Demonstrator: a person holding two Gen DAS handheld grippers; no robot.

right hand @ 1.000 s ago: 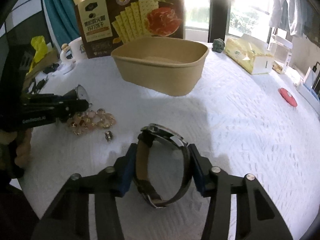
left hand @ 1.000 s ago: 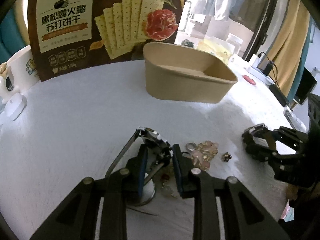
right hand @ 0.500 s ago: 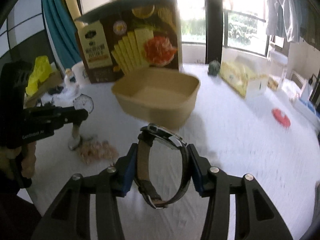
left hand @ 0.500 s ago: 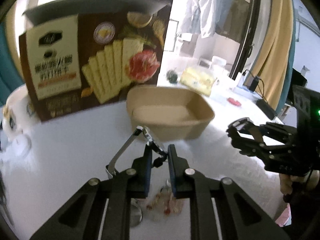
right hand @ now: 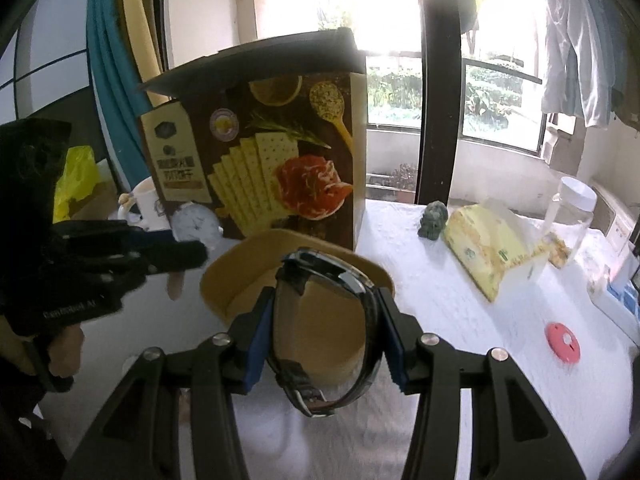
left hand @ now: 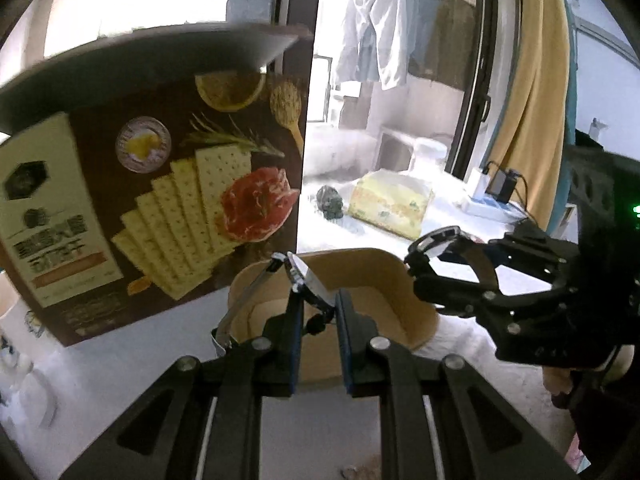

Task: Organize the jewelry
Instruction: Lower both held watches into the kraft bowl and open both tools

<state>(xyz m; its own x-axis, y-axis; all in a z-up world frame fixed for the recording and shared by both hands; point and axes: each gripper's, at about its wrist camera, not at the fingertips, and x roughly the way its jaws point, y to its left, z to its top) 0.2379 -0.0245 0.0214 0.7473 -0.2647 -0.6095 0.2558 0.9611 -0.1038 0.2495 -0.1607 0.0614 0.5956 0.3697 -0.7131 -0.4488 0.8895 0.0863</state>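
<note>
left gripper: the left gripper (left hand: pixel 316 316) is clenched on a silver-cased wristwatch (left hand: pixel 306 282); its pads pinch the watch near the case, and the pale strap (left hand: pixel 240 304) trails down and left of the jaws.
silver watch to bowl: it hangs in the air on the near side of the tan paper bowl (left hand: pixel 384 276), the case over the near rim; the bowl lies straight ahead along the fingers.
bowl: the open mouth faces up, its long axis running left to right in both views; it stands on the white tablecloth (right hand: pixel 480 360) in front of the cracker box (right hand: pixel 264 160).
right gripper: the right gripper (right hand: pixel 326 336) grasps a dark leather-strapped watch (right hand: pixel 332 276) by its closed loop, case uppermost, with the bowl directly beyond it.
nearer hand: I judge both about equally close to the bowl, one from each side.
hard to make out: the bowl floor is mostly blocked by the watches; the silver watch's dial is edge-on in the left view; blurred beads at the bottom edge there cannot be identified.
</note>
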